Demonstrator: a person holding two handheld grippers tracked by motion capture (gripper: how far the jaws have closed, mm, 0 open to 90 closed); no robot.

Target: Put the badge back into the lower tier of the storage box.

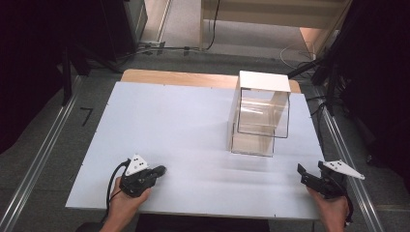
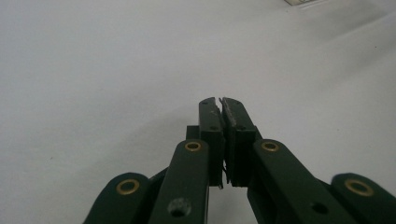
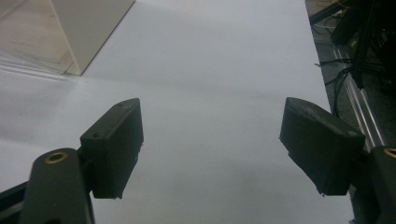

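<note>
**Clear box stands far right, both grippers low at the near edge**

Clear box [image 1: 258,116], a see-through case with a white top and white side wall, stands upright on the far right part of the white tabletop [image 1: 183,125], well apart from both grippers.

Nearest, the left gripper [image 1: 159,170] rests at the near left of the board in a hand [image 1: 126,203]; in the left gripper view its 2 jaws meet pad to pad with nothing between them, over bare white surface. The right gripper [image 1: 311,169] sits at the near right corner, jaws spread wide and holding nothing, the white board showing between them.

Between grippers and box lies open board. Beyond its far edge shows a strip of wood [image 1: 179,77], then grey floor with cables [image 1: 193,48]. A metal rail [image 1: 43,154] runs along the left side.
</note>
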